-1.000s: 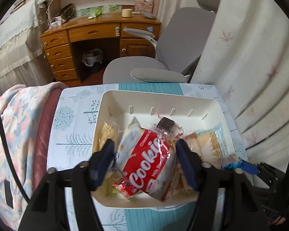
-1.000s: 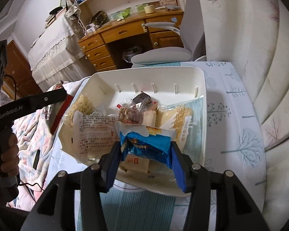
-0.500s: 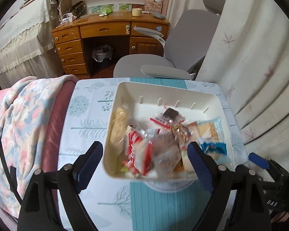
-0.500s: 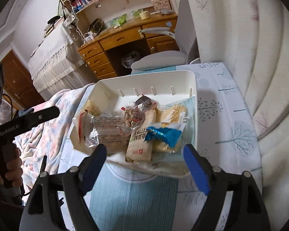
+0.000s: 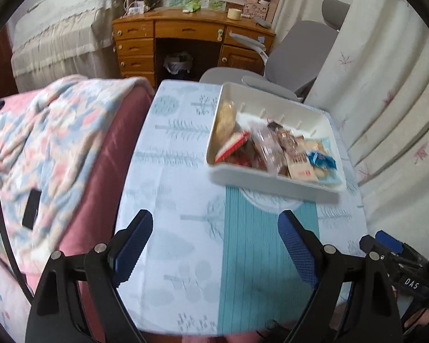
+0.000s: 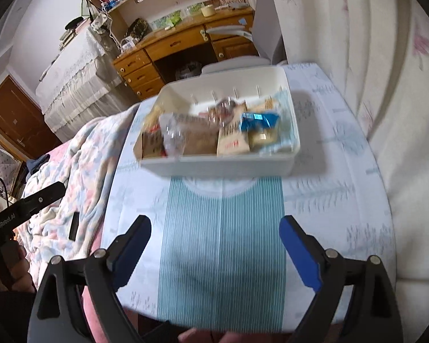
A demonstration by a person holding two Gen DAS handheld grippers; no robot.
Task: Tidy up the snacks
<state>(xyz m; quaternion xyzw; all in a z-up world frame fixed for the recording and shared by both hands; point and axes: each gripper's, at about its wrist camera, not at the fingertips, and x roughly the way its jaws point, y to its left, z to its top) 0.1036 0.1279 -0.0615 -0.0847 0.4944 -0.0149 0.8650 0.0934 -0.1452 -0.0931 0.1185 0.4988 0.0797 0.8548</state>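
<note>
While both views smear with blur, I see the white bin of snack packets on the patterned tablecloth, wrappers unreadable, left gripper wide and empty, right gripper empty, jaws opening, far table edge hidden behind the bin.

Both grippers are letting go and backing away from the tray: the left gripper has dropped the red cookie pack, the right gripper is opening off the blue packet, nothing between either now.
</note>
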